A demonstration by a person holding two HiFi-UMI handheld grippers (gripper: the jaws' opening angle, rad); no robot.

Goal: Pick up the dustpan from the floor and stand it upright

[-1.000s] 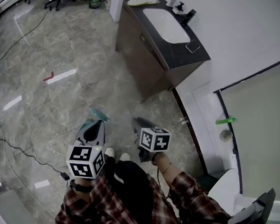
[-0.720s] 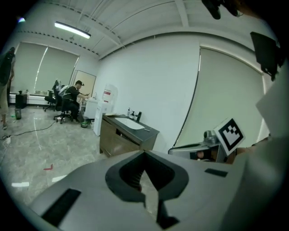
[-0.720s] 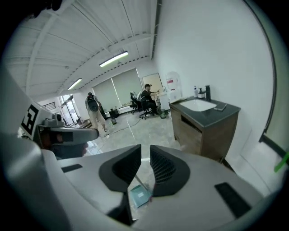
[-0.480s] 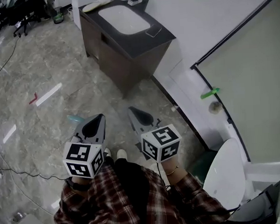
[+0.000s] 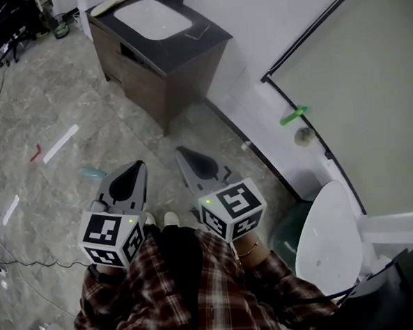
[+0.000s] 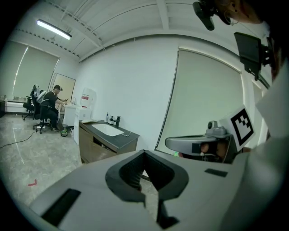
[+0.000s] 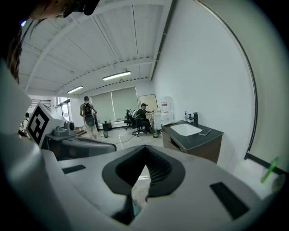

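Both grippers are held out in front of the person, above the marble floor [image 5: 63, 100]. My left gripper [image 5: 138, 165] is shut with nothing between its jaws; in its own view the tips [image 6: 144, 152] meet in mid-air. My right gripper [image 5: 180, 152] is shut and empty too, its tips [image 7: 145, 147] closed in front of the room. A small teal object [image 5: 92, 173] lies flat on the floor, left of the left gripper and apart from it. I cannot tell whether it belongs to the dustpan. A bit of teal [image 7: 134, 210] shows through the gap under the right jaws.
A dark vanity with a white basin [image 5: 159, 46] stands ahead by the white wall. On the right are a white toilet lid [image 5: 329, 237], a dark green bin [image 5: 284, 231] and a black angular object [image 5: 399, 292]. A green handle [image 5: 293, 115] sticks out of the wall. Cables [image 5: 31, 266] run over the floor at left.
Both grippers have come up and the view has swung right. The vanity slid to the upper left, the toilet lid came into view, and the teal object now lies further from the left gripper.
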